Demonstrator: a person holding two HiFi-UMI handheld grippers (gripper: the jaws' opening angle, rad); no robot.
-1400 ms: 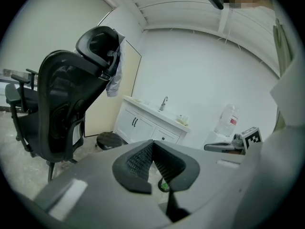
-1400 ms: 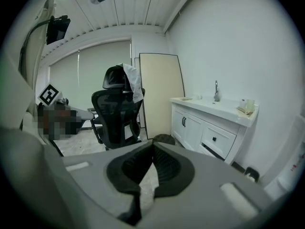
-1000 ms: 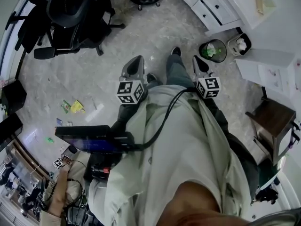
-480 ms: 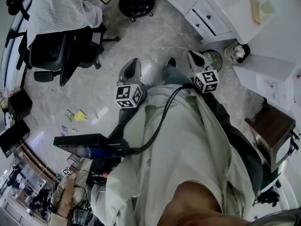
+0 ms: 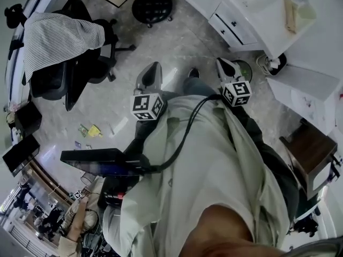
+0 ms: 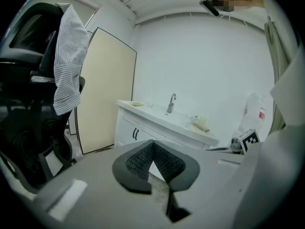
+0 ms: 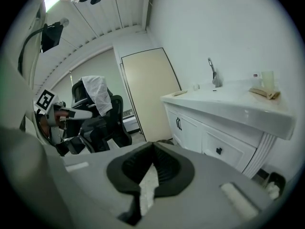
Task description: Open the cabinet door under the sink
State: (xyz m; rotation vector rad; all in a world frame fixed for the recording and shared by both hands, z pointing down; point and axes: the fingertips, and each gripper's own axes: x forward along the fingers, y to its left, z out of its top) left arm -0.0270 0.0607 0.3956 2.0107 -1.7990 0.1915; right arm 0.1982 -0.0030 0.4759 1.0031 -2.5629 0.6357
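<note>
Since a second ago your view has swung. The office chair off to the left of your left tool now shows a striped cloth draped over its back. The round black stool ahead of that tool has slid leftward in the frame. The white sink cabinet now lies nearer ahead of your right tool, whose body covers part of the round bin it left clear before. Both tools keep the same low carry over the floor, side by side. Counting from the left, there is one chair, one cloth, one stool and two tools. Each tool has its jaws pressed together at the tips with nothing between them. Past them is one cabinet with one tap on its worktop. The cabinet door under the sink sits flush and shut. It stands ahead of your left tool, a little left of its tips, and ahead and to the right of your right tool, well apart from both. Two dark handles stand close together where that door meets its neighbour.
</note>
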